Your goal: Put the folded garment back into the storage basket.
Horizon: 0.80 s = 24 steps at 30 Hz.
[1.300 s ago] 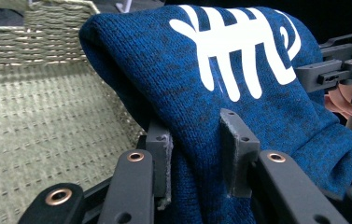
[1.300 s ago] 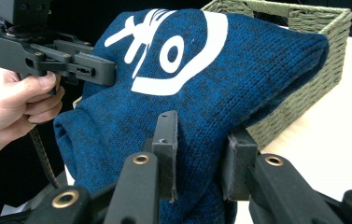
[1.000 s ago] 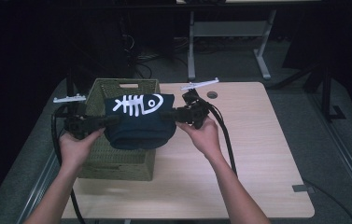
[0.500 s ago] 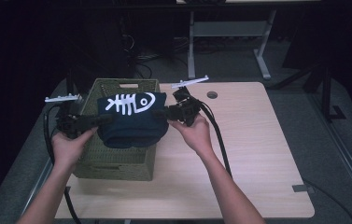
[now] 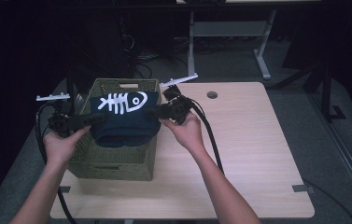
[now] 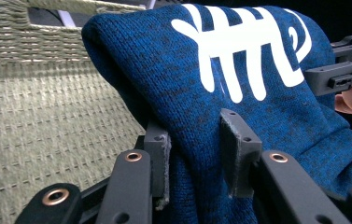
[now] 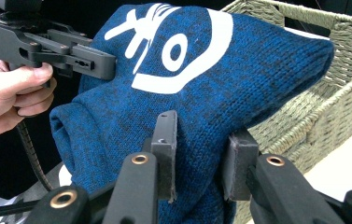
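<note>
- High view: blue knit garment with white fishbone print held folded between the two grippers, over the woven basket at the table's left edge. Long axis runs left-right, gripper to gripper; lower fold hangs just above or into the basket opening, can't tell if it touches. Left gripper on its left end, right gripper on its right end; both equally near. Judgement: next move is straight down into the basket.
- Left gripper view: left gripper jaws clamped on a bunch of the knit, narrow gap stuffed with fabric. Basket wall behind at left. Other gripper at right edge.
- Right gripper view: right gripper jaws likewise pinched on the fabric edge, slightly apart around it. Basket rim behind and right, below the garment; other hand far left.
</note>
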Each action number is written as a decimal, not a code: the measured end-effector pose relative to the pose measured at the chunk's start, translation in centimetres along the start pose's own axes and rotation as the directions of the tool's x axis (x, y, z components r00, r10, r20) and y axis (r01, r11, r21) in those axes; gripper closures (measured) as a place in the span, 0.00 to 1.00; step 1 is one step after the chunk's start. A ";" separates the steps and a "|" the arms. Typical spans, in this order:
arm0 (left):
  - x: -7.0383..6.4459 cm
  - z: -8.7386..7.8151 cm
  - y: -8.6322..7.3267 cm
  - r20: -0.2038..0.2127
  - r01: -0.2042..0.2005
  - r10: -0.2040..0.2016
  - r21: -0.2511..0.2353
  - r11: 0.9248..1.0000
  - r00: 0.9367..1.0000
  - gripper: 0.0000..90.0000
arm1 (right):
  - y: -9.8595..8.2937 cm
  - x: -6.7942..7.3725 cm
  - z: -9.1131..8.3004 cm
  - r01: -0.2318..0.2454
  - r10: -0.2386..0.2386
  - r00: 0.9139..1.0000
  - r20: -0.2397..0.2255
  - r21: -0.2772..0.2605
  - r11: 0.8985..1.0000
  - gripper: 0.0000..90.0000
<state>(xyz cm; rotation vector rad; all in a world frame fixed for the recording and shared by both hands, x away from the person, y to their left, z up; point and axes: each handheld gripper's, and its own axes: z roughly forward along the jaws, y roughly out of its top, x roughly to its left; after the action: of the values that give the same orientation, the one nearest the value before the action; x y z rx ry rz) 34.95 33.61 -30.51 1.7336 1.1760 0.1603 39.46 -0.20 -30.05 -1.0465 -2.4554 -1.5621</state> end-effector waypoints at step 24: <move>2.9 -0.4 -1.0 -0.088 0.064 -0.060 0.043 0.997 0.994 0.71 | -0.1 0.7 4.0 -0.011 0.011 1.000 -0.004 0.037 0.999 0.77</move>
<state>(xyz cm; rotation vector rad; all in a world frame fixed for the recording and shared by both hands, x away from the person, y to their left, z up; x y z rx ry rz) 35.62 36.10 -32.20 1.7425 1.3046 0.1728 40.04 3.43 -31.80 -1.0481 -2.4611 -1.5081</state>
